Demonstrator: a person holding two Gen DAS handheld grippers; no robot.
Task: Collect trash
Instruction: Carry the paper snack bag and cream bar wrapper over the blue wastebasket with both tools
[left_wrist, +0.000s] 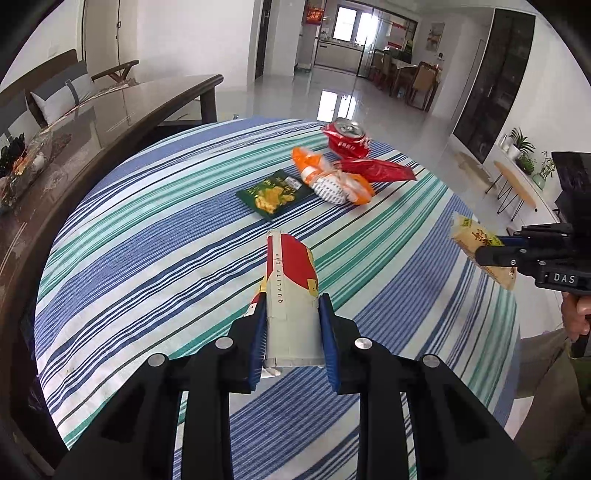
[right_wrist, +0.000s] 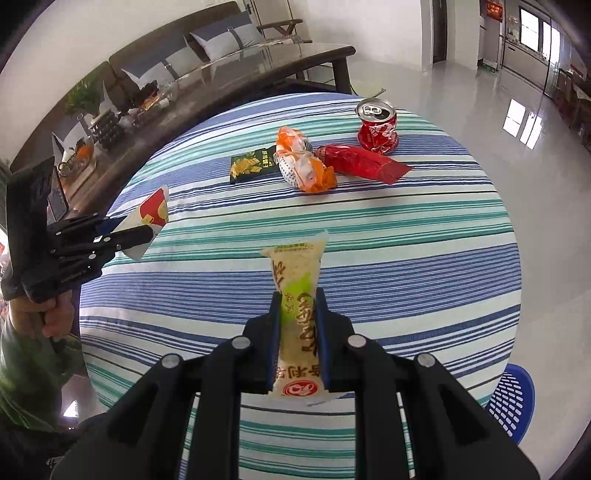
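Observation:
My left gripper (left_wrist: 291, 306) is shut on a flattened paper cup (left_wrist: 291, 291), white with red and yellow print, held above the striped table; it also shows in the right wrist view (right_wrist: 149, 225). My right gripper (right_wrist: 298, 299) is shut on a pale yellow snack wrapper (right_wrist: 299, 314), also seen at the right of the left wrist view (left_wrist: 480, 251). On the table's far side lie a dark green snack packet (left_wrist: 275, 194), an orange and white wrapper (left_wrist: 332, 177), a red wrapper (left_wrist: 376, 170) and a crushed red can (left_wrist: 347, 138).
The round table (left_wrist: 147, 258) has a blue, green and white striped cloth. A dark wooden coffee table (left_wrist: 92, 122) and a sofa stand to the left. A blue perforated basket (right_wrist: 513, 398) sits by the table's near right edge.

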